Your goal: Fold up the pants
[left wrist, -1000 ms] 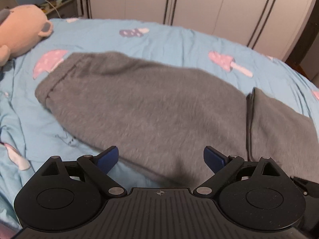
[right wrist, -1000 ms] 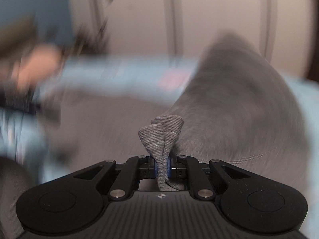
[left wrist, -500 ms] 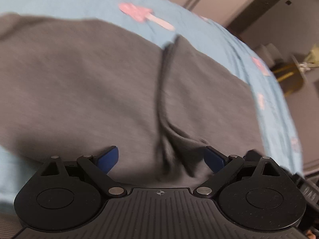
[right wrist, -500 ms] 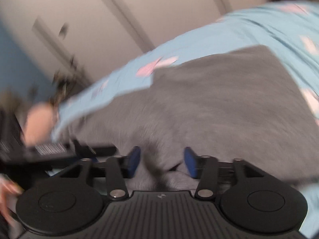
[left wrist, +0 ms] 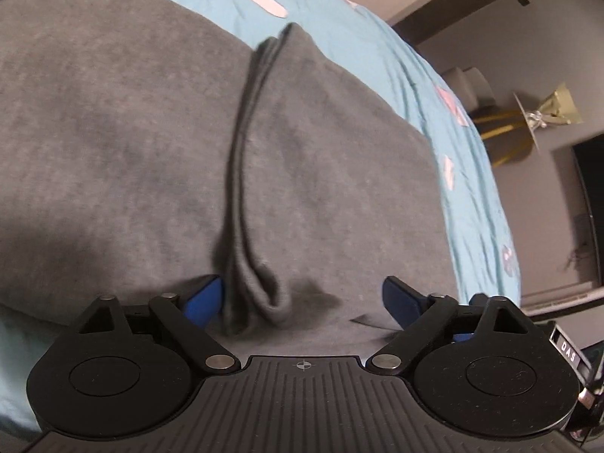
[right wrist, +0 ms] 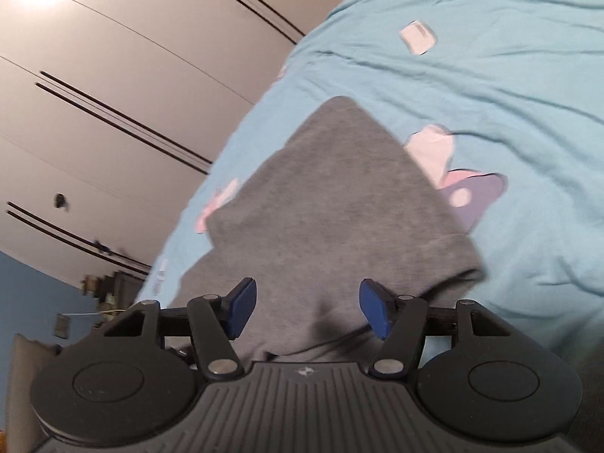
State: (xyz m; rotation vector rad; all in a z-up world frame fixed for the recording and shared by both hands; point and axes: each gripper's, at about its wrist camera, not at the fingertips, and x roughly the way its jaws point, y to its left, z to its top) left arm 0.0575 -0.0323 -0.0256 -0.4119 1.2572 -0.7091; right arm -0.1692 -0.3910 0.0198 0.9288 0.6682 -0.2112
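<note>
The grey pants (left wrist: 143, 143) lie folded on the light blue bed sheet (left wrist: 426, 87). In the left wrist view a folded edge (left wrist: 241, 173) runs down the cloth toward my left gripper (left wrist: 302, 300), which is open and empty just above the fabric, with the fold's rounded end between its blue pads. In the right wrist view the grey pants (right wrist: 332, 207) stretch away from my right gripper (right wrist: 307, 309), which is open and empty over the cloth's near end.
The blue sheet (right wrist: 490, 75) carries pink mushroom prints. White wardrobe doors (right wrist: 113, 75) stand beyond the bed. A gold stand (left wrist: 528, 124) and a dark screen (left wrist: 589, 207) lie past the bed's right edge.
My right gripper let go of the pant cuff it held and opened, laying the cloth down. My left gripper swung right and closer to the folded edge, staying open.
</note>
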